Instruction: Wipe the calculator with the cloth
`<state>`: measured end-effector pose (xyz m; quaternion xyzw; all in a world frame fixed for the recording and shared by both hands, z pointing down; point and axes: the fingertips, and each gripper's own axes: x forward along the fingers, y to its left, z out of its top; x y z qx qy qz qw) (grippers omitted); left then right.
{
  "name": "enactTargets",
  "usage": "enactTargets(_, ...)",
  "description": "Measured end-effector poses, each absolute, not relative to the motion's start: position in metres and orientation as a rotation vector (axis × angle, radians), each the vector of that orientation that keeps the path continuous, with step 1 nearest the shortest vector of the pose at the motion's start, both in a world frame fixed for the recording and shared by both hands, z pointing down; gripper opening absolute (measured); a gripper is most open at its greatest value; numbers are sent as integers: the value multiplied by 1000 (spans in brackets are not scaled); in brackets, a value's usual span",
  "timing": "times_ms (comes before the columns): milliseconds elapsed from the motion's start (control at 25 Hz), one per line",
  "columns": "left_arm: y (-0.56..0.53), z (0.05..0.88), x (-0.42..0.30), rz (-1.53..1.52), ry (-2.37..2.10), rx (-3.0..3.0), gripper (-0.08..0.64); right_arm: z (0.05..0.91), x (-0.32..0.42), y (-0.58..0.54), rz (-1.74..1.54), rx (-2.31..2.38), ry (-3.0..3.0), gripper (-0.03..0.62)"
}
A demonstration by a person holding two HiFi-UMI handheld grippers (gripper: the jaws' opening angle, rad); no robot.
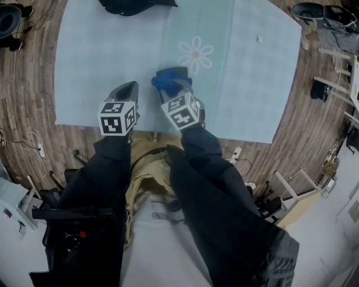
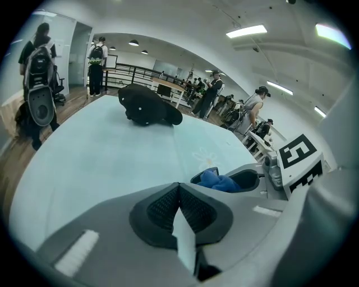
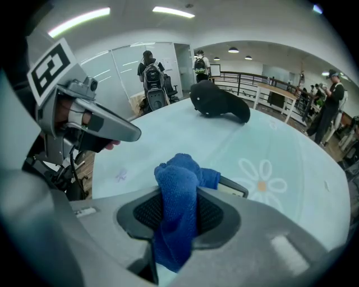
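Two hand-held grippers were over the near edge of the table, side by side and close together. The right gripper (image 3: 178, 208) had its jaws clamped on a bunched blue cloth (image 3: 177, 182), which stood up between the dark ribbed pads and hung down below them. In the head view, the same right gripper (image 1: 176, 85) pointed away from the person with the cloth (image 1: 164, 82) at its tip. The left gripper (image 2: 179, 197) had its jaws pressed together with nothing between them, and only a pale sliver of table showed through the gap lower down. In the head view, the left gripper (image 1: 128, 88) sat just left of the right one, with each marker cube facing the camera. The calculator (image 3: 235, 188) lay flat directly ahead of the right gripper, with the cloth covering its near part and only one dark corner and a strip of display showing. Whether the cloth pressed on it could not be told. From above, the calculator (image 1: 178, 71) lay just below the flower print (image 1: 195, 54) on the pale blue tablecloth (image 1: 101, 56). A black bag (image 1: 137, 4) rested at the far edge of the table, well apart from the grippers. Wooden floor (image 1: 28, 84) surrounded the table, and several people stood in the background of both gripper views.
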<state>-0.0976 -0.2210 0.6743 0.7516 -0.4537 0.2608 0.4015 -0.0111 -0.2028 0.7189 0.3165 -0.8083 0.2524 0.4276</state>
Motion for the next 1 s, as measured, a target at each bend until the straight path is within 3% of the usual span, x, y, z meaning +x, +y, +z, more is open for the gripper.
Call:
enactTargets(320, -218, 675, -105, 657, -1172, 1881, -2, 699, -39, -172, 650, 698, -2118, 124)
enactTargets(720, -213, 673, -105, 644, -1177, 1883, -2, 646, 38, -216, 477, 933, -2082, 126)
enactTargets(1000, -201, 670, -106, 648, -1182, 1881, -2, 685, 65, -227, 489, 955, -1946, 126)
